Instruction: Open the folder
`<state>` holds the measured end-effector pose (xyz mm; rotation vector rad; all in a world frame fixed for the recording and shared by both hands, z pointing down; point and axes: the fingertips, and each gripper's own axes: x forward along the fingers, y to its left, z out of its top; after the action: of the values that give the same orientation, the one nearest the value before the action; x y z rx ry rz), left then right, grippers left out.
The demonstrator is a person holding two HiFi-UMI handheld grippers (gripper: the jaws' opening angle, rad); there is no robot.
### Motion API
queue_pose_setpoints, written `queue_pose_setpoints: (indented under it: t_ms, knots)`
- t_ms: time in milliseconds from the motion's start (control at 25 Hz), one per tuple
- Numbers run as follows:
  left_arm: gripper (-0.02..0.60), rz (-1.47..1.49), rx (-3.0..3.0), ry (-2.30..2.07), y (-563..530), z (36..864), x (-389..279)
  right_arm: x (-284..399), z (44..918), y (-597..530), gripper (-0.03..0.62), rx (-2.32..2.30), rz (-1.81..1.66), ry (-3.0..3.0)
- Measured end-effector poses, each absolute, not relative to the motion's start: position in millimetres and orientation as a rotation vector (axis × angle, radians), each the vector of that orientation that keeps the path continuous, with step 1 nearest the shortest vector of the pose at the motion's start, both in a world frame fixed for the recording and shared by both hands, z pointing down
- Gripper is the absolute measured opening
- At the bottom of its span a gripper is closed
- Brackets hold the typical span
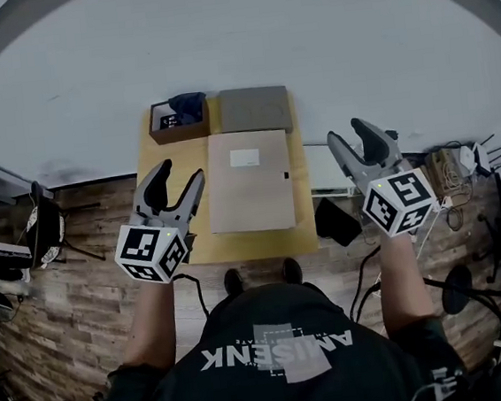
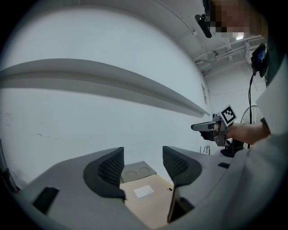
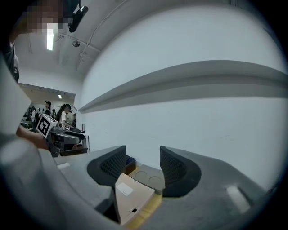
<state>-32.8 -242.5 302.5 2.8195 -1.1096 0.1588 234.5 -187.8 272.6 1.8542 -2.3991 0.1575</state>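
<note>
White wall (image 1: pixel 234 45) fills the upper half of your head view, with wooden floor (image 1: pixel 70 259) below it. A small wooden counter (image 1: pixel 264 243) stands against the wall, straight ahead of your feet. The folder (image 1: pixel 250 182) lies flat and closed in the middle of the counter. A gray tray (image 1: pixel 255 110) with two round hollows touches the folder's far edge. Your left gripper (image 1: pixel 182 168) hangs in the air over the counter's left edge, jaws apart with nothing between them. Your right gripper (image 1: pixel 345 129) hangs off the counter's right side, jaws also apart and empty. Neither touches the folder. A brown box (image 1: pixel 170 125) sits at the far left corner, holding a dark blue cloth (image 1: pixel 190 106). A white label (image 1: pixel 244 158) is on the folder's cover, and a small dark clasp (image 1: pixel 285 176) sits at its right edge.
</note>
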Motion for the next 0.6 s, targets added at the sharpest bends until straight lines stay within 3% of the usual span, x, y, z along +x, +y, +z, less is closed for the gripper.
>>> queue_pose_setpoints:
  t_ms: [280, 600]
  knots:
    - [0.299, 0.323, 2.822, -1.146, -229.8, 329.5, -11.1, 246.5, 299.3, -206.5, 0.299, 1.711, 0.310, -2.521]
    - [0.304, 0.485, 2.765, -1.090, -216.9, 377.3, 15.4, 253.7, 342.4, -235.6, 0.304, 1.558, 0.462, -2.593]
